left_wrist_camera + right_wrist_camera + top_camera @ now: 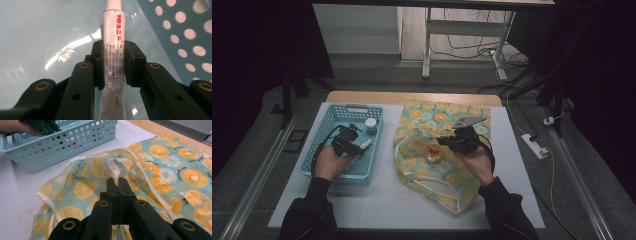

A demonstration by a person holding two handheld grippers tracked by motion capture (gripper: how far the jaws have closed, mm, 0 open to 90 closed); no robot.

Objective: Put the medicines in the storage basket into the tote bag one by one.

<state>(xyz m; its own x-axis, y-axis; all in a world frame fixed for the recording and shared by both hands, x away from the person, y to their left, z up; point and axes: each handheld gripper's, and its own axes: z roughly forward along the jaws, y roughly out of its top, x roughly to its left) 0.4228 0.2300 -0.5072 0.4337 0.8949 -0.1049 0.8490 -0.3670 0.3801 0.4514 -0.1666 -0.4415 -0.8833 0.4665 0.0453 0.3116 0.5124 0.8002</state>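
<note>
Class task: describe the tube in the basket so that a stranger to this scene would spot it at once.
Start at the blue perforated basket on the table's left side. Inside, the left gripper is shut on a slim white tube with red print. Its neighbour, a small jar, stands free near the basket's far right corner.

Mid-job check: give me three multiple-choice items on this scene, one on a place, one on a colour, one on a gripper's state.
1. Where is the small green-lidded jar?
A. in the light blue perforated plastic basket
B. on the orange-slice-patterned fabric bag
C. on the floor

2. The print on the white squeeze tube is mainly:
A. green
B. red
C. blue

3. The left gripper is:
A. wide open
B. shut on nothing
C. shut on the tube

Answers: 1 A, the jar stands inside the basket; 2 B, red characters run along the tube; 3 C, both pads press the tube.
</note>
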